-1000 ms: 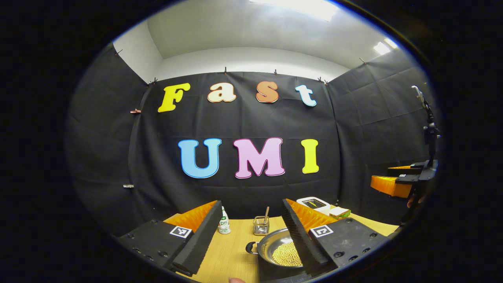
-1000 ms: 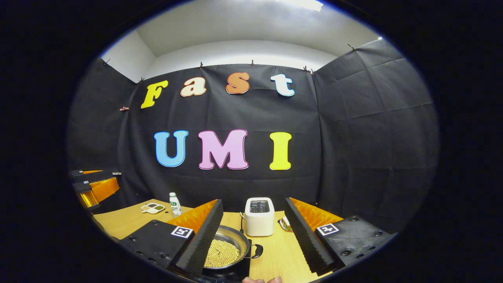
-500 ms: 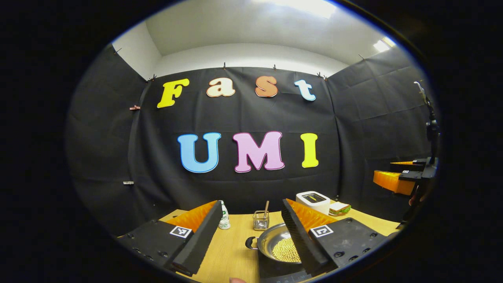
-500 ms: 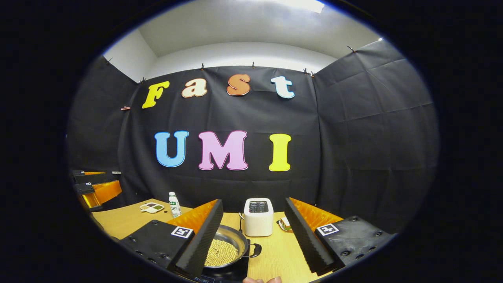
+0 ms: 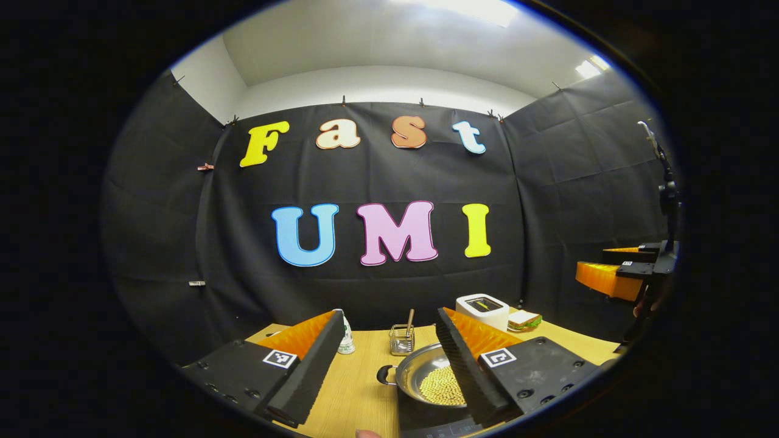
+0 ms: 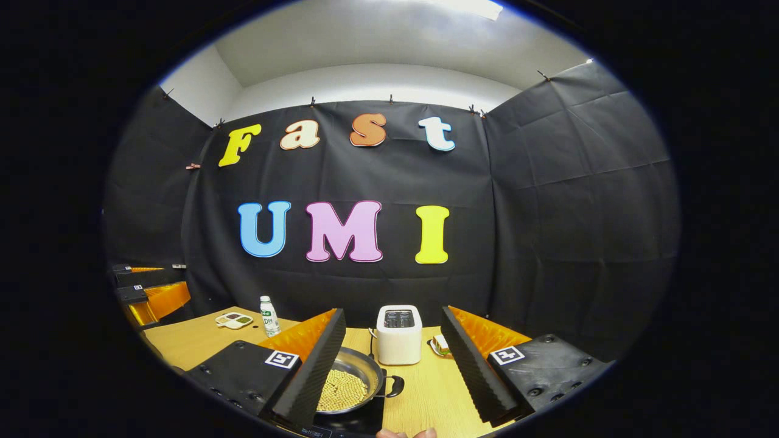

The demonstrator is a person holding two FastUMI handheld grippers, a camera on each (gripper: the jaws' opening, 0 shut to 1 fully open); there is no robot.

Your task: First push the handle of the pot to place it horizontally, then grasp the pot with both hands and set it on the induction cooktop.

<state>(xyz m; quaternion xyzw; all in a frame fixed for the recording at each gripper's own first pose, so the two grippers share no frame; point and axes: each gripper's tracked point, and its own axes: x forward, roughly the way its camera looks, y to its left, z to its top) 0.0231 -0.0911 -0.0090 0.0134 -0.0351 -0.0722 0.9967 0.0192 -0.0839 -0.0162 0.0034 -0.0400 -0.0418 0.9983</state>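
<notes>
A shallow steel pot point(image 5: 420, 371) holding yellow beans sits on the black induction cooktop point(image 5: 420, 420) on the wooden table. Its left loop handle point(image 5: 384, 375) points sideways, and so does the right loop handle point(image 6: 394, 385). In the right gripper view the pot point(image 6: 359, 371) lies partly behind my left finger, on the cooktop point(image 6: 356, 423). My left gripper point(image 5: 387, 317) is open above and behind the pot, holding nothing. My right gripper point(image 6: 392, 313) is open too, also empty. The other gripper shows far off: right gripper point(image 5: 614, 277), left gripper point(image 6: 149, 292).
Behind the pot stand a white toaster point(image 6: 398, 334), a sandwich on a plate point(image 5: 524, 319), a glass cup with a stick point(image 5: 401, 340) and a small bottle point(image 5: 347, 340). A sauce dish point(image 6: 234, 319) lies at the table's point(image 6: 182, 344) far left. A fingertip point(image 6: 401, 433) peeks at the bottom edge.
The left gripper has drifted a little, so the scene slid slightly up and left in its view. The right gripper barely moved. Both stay open and the pot rests where it was.
</notes>
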